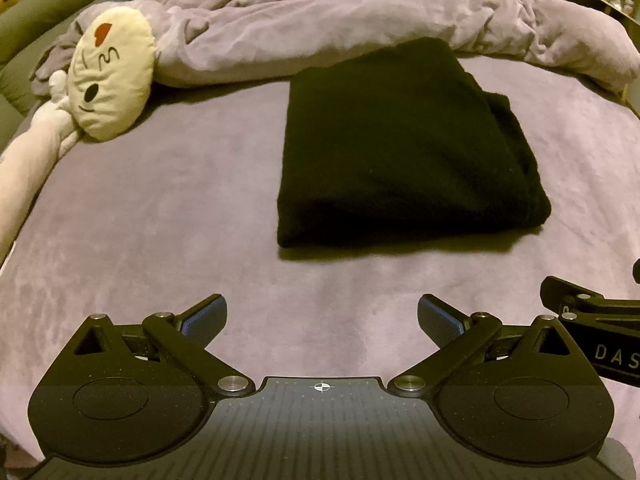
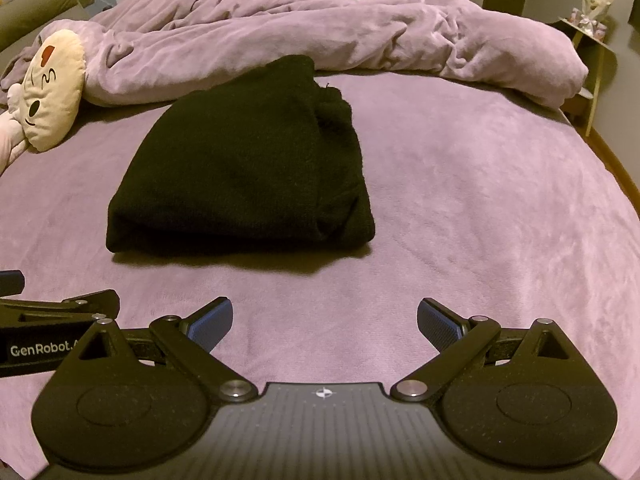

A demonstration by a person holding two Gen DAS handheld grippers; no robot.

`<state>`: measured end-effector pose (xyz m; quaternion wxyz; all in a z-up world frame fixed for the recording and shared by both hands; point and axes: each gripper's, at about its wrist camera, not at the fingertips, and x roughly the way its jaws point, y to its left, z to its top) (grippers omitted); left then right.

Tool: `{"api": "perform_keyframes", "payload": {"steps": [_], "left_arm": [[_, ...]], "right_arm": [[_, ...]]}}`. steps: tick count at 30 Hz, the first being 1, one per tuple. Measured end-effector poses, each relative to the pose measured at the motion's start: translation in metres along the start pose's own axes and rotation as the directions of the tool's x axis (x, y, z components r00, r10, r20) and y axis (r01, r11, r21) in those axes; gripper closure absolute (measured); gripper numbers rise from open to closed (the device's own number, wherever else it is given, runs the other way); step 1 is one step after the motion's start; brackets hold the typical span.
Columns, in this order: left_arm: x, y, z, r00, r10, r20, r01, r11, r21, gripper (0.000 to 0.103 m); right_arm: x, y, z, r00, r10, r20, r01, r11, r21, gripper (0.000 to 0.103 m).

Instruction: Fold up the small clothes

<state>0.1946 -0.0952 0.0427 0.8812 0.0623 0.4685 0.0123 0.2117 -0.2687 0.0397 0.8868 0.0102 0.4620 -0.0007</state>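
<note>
Purple bed – folded black garment on it, both grippers spread, empty.

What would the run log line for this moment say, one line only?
left gripper: open, empty | right gripper: open, empty | folded black knit garment: flat on purple bed sheet, untouched, ahead of both grippers

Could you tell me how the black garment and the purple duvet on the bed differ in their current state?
The black garment is folded into a compact, flat-topped rectangle; the purple duvet is bunched in loose wrinkles. The garment lies alone mid-bed; the duvet stretches along the far side, its edge touching the garment. Both rest on the purple sheet, and neither open tool touches them.
</note>
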Motion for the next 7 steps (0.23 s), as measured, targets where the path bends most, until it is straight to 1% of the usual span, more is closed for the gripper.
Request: {"api": "perform_keyframes", "payload": {"steps": [7], "left_arm": [[-0.0013,-0.0005,0.0002,1.0,-0.014,0.006,0.014,1.0,0.001,0.0]], "right_arm": [[-0.002,-0.0028,0.001,1.0,-0.004,0.005,0.004,1.0,0.007,0.004]]}}
